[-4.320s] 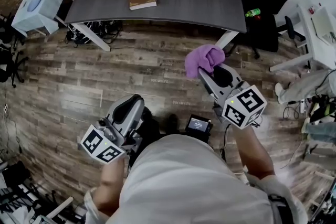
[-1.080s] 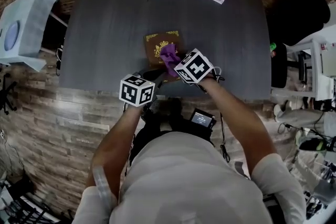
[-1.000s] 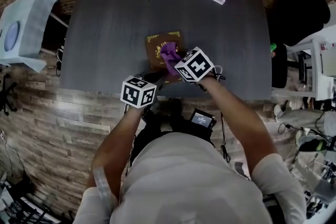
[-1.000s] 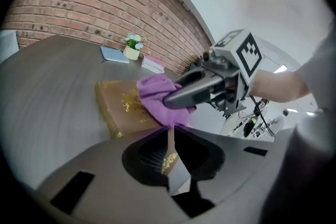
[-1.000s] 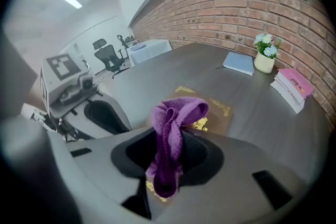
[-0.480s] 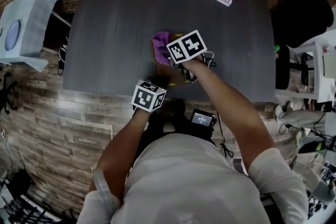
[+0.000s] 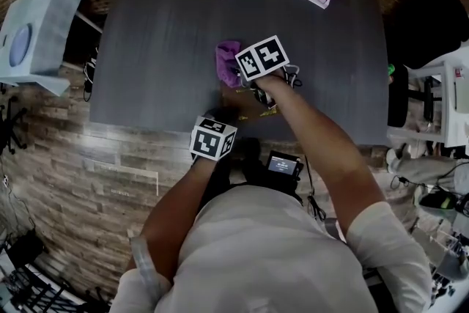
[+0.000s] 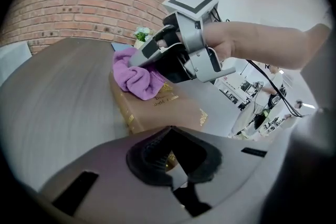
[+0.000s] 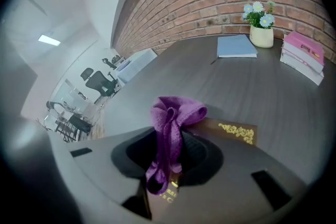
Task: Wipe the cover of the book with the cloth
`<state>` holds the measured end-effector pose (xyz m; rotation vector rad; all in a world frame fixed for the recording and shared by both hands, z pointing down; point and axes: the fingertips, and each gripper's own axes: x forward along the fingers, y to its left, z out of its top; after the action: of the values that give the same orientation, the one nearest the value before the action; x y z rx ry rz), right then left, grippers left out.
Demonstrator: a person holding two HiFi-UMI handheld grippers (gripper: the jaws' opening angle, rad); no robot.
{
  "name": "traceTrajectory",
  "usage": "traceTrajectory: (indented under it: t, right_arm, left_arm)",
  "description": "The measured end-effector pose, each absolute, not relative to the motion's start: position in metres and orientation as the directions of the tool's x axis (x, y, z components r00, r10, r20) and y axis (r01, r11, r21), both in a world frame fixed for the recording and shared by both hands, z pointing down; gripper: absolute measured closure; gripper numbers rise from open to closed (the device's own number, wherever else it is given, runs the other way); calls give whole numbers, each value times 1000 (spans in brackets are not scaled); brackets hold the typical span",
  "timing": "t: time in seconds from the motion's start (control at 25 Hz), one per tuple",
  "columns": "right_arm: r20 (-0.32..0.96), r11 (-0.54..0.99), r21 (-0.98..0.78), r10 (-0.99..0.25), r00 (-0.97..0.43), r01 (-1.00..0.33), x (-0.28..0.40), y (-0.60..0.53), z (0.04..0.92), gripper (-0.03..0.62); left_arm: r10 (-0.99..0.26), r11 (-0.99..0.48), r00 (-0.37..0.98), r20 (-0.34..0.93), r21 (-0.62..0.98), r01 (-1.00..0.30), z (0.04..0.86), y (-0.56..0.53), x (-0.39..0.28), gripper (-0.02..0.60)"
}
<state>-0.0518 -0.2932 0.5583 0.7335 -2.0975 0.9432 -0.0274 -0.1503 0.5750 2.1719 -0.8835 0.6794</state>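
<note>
Currently the right tool (image 9: pixel 164 178) is clenched on the purple cloth (image 9: pixel 176 113). A strand runs down between its jaws, and the bunched remainder sits just ahead of them, resting on the brown hardcover book (image 8: pixel 163 110). The left tool (image 8: pixel 176 165) has its jaws fully together with nothing between them. Its tip sits over the near end of the book; no view confirms contact.

Location: the book lies flat, cover up, on the dark worktop (image 7: pixel 146 48), directly ahead of the left tool and beneath the right tool. Its long axis runs away from the left tool toward the cloth, with the gilt-marked spine on that tool's left. A gilt corner ornament shows just right of the right tool's jaws.

Assessment: wiping appears under way, with the cloth at the end of the cover farthest from the left tool, toward the spine side.

Recommendation: the cloth is bunched, so its contact patch is small. Strokes should run along the long axis in overlapping lanes, with light downward pressure so that fabric, not jaw, meets the cover. The left tool should pin the near end, clear of the stroke path.
</note>
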Motion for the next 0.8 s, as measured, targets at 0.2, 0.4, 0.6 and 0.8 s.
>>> traceTrajectory:
  t: [0.2,0.4,0.6,0.8]
  right_arm:
    - [797,569,-366,-217,-564,-736,-33,-297,561,485]
    - [805,563,-347,-231,-546,-750,-12,-300,561,487]
    - [811,558,-335,-239,-533,-760,4,-301,560,487]
    - [822,550,-316,-249,-512,-773,22,-303,562,487]
  left_arm:
    - [-394,-512,625,674,404,-758,576,-151,-29,575]
    - [-403,-501,618,675,402,-767,576,-151,-29,575]
    - [-412,-497,611,676,395,-772,576,-150,-29,575]
    - [-417,-494,606,678,390,-777,577,-151,-30,575]
